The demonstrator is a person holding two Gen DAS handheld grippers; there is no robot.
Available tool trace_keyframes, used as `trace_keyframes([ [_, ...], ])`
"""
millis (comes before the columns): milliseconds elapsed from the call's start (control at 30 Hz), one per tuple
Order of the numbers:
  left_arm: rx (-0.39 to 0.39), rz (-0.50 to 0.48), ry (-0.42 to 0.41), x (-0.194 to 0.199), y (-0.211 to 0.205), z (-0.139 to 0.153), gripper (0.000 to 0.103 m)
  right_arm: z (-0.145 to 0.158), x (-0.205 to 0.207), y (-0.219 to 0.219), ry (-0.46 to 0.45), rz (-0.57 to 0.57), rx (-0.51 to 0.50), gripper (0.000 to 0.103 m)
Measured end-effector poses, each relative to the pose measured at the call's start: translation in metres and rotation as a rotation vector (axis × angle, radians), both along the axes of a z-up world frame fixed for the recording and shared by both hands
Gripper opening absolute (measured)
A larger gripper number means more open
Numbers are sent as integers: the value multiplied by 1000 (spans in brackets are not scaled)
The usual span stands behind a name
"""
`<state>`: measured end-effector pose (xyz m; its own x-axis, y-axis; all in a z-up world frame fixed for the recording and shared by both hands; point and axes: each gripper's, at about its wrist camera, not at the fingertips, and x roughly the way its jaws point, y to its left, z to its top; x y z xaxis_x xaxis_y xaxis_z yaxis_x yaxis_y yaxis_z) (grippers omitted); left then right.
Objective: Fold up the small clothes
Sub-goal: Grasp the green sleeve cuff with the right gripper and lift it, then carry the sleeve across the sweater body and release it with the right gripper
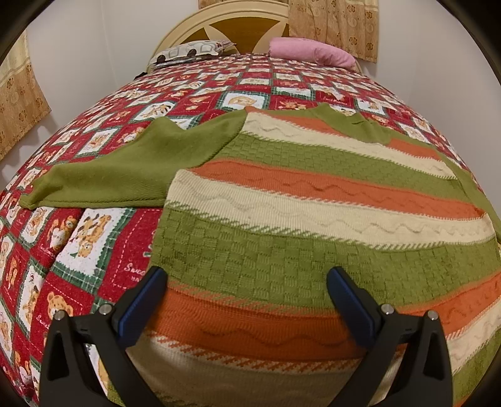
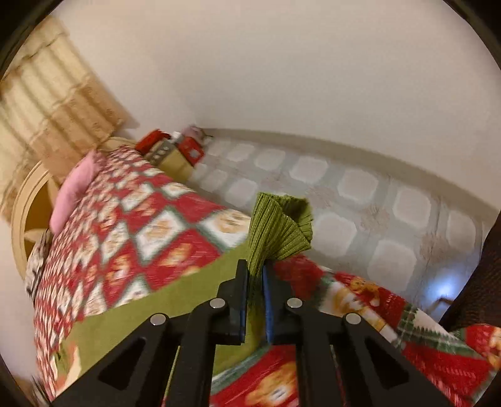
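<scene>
1. Bed quilt (image 1: 103, 225): red patchwork with teddy-bear squares and green plaid borders, covering the whole bed; it is my working surface.
2. Headboard (image 1: 225, 28): cream frame with wooden panels, at the far end against a plain pale wall.
3. Pillows: a grey patterned pillow (image 1: 191, 51) far left, a pink pillow (image 1: 310, 51) far right, both at the headboard.
4. Curtains (image 1: 332, 25): tan, flower-printed, hanging far right behind the headboard and again at the left edge.
5. Floor (image 2: 360, 194): pale tiles beside the bed; small red and olive items (image 2: 175, 150) by the far corner, too blurred to identify.
6. Sweater (image 1: 281, 200): knit in green, orange and cream stripes, spread flat on the near part of the quilt; one plain green sleeve lies out to the left.
7. My left gripper (image 1: 247, 281): jaws spread wide, hovering over the sweater's near stripes, grasping nothing.
8. My right gripper (image 2: 255, 266): clenched on a ribbed green cuff (image 2: 281, 228), which bunches up past the fingertips.
</scene>
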<state>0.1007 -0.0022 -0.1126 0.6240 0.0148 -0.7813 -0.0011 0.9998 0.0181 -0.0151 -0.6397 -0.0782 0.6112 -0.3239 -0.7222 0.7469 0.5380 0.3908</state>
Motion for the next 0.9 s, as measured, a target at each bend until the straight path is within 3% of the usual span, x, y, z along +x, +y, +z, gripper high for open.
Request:
trace_keyframes([
  [167,-12,0,-4,-2,1,0,103,54,26,66,-27,126,-98,8],
  [400,-33,-1,-11,-3,4,1,103,87,77,189,-36,386,-144,8],
  [633,-60,-3,-19,-4,7,2,103,83,129,317,-38,628,-155,7],
  [900,-137,10,-42,-5,18,4,103,53,174,422,-17,812,-107,7],
])
